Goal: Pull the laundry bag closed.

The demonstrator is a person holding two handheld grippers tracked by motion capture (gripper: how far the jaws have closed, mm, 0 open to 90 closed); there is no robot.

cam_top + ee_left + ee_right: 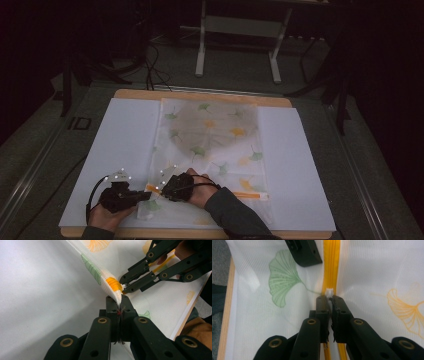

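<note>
The mesh bag (210, 150) with leaf prints lies flat in the middle of the white sheet (120, 145) on the table (200, 95). Its orange zipper (331, 265) runs along the edge nearest the person, at about 6 o'clock on the bag. The white zipper pull (329, 292) sits near the zipper's left end — the right gripper (329, 298) is squeezed tight on it, jaws closed around the little tab. Just beside it, at about 9 o'clock, the left gripper (119, 302) is clamped on the bag's corner, pinching a fold of the mesh next to the orange end of the zipper. The cloth lifts up a bit there. Both hands come in from 6 o'clock — the right sleeve (235, 212) lies over the bag's near edge.
</note>
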